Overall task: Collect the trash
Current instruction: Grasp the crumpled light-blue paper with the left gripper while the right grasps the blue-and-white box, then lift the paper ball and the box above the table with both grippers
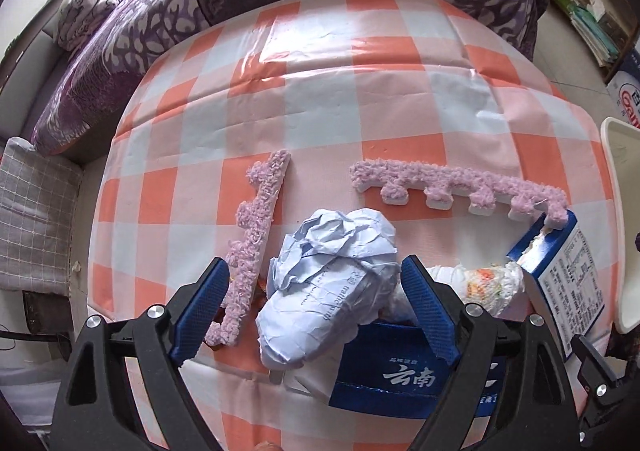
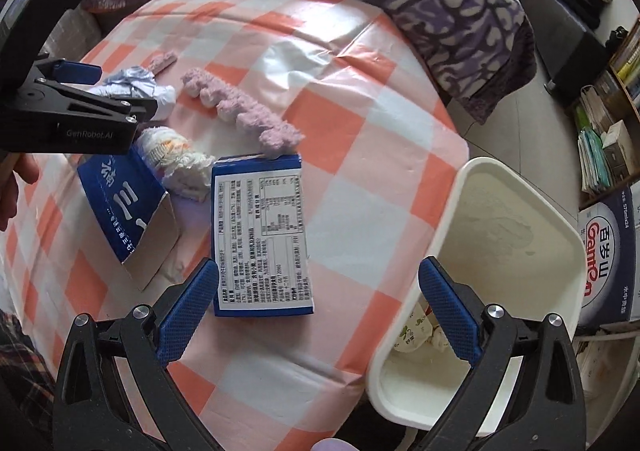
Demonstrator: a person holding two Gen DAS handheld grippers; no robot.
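On the orange-and-white checked tablecloth (image 1: 360,111) lies a crumpled pale blue paper ball (image 1: 328,275). My left gripper (image 1: 316,311) is open and straddles the ball; its pads do not press on it. Beside the ball lie two fluffy purple foam strips (image 1: 256,235) (image 1: 460,191), a wadded white tissue (image 1: 480,283) and a blue carton (image 1: 400,367). My right gripper (image 2: 318,311) is open and holds nothing, over the table's near edge. A flat blue box with a white label (image 2: 260,235) lies just beyond its left finger. A white bin (image 2: 500,271) stands past the right finger.
A purple patterned cushion or quilt (image 2: 420,3) borders the table's far side. A bookshelf (image 2: 600,147) and a printed cardboard box (image 2: 604,263) stand on the floor at the right. The bin holds some wrappers (image 2: 416,331). A hand (image 2: 16,187) shows at the left.
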